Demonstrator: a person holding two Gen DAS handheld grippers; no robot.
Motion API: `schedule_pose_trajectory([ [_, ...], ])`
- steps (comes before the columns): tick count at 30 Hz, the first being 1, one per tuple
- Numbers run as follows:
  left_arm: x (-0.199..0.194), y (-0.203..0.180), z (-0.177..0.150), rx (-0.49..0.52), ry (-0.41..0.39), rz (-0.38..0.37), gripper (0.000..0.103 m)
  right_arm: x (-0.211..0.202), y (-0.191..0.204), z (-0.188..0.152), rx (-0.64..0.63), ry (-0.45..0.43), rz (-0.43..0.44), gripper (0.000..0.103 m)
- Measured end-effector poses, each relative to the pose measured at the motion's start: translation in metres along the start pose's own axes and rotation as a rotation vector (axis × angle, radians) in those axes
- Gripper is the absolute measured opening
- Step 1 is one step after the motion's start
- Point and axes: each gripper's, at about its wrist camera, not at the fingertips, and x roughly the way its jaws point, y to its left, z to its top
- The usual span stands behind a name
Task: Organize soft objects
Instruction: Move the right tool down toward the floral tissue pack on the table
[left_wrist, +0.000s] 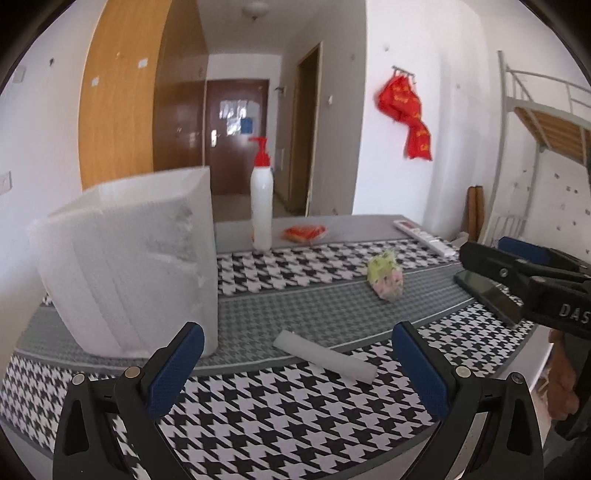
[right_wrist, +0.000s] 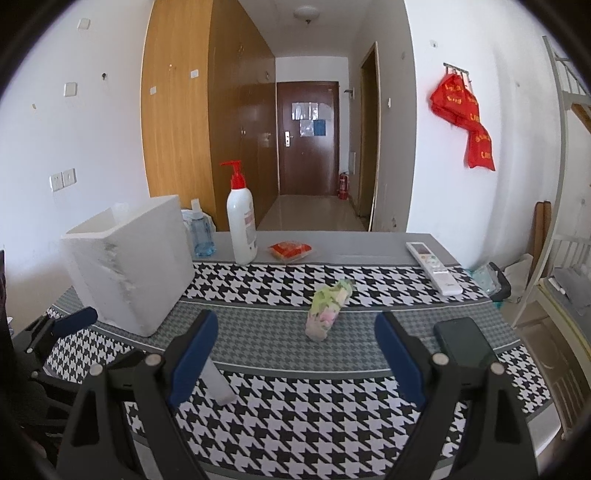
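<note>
We find the left gripper (left_wrist: 295, 363) with jaws spread wide, empty; a white foam roll (left_wrist: 325, 356) lies on the houndstooth black-and-white tablecloth (left_wrist: 295, 424) just ahead between its fingers, untouched. The tall white foam box (left_wrist: 129, 266) stands ahead to its left. The right gripper (right_wrist: 295, 350) is likewise spread and empty; a floral green-and-pink soft pouch (right_wrist: 327, 308) lies ahead of it, apart.

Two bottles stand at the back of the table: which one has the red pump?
The tall white bottle, upright beside the red packet. The other, a small blue bottle, sits behind the white foam box.
</note>
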Motion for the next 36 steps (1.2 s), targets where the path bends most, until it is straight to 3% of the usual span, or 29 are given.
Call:
schedule_pose_trajectory([
  [2,0.009,-0.003,-0.002,-0.007,0.023,0.031,0.102,0.006,-0.003,0.0,-0.003,0.015,0.004,0.09],
  [20,0.046,-0.011,-0.009,-0.085,0.15,0.075,0.102,0.036,-0.022,-0.002,0.007,0.093,0.028,0.09],
  [36,0.085,-0.015,-0.011,-0.144,0.324,0.052,0.074,0.054,-0.039,-0.006,0.032,0.127,0.038,0.09],
])
